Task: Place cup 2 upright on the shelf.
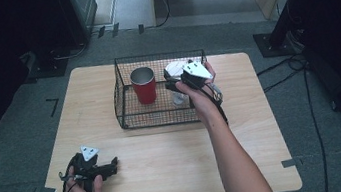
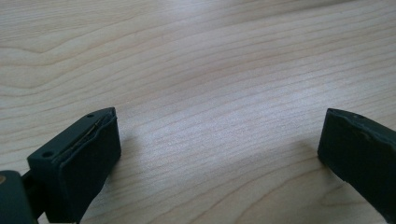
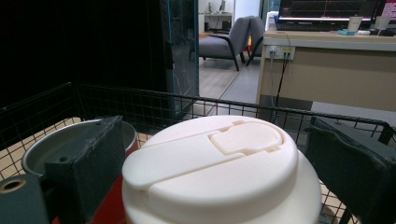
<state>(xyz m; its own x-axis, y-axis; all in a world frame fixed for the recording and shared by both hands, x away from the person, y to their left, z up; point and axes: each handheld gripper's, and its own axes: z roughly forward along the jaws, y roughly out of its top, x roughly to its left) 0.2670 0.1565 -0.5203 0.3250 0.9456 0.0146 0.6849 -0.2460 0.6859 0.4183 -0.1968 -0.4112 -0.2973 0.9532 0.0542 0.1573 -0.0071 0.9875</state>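
In the right gripper view a white flip-top lid (image 3: 210,163) of a clear bottle (image 1: 177,98) sits between the jaws of my right gripper (image 3: 219,158), and both pads touch its sides. From above, my right gripper (image 1: 179,77) reaches into the right half of a black wire basket (image 1: 158,56) at the table's far middle. A red metal cup (image 1: 144,85) stands upright in the basket, left of the bottle, and its grey rim (image 3: 51,149) shows behind the left jaw. My left gripper (image 1: 111,165) rests on the table's near left, jaws wide apart (image 2: 219,144) over bare wood.
The basket's wire walls (image 3: 140,100) rise around the bottle and cup. The wooden table (image 1: 169,172) has free room in front of the basket. Cables (image 1: 285,67) and a stand base lie on the floor to the right. A desk and chairs stand farther back.
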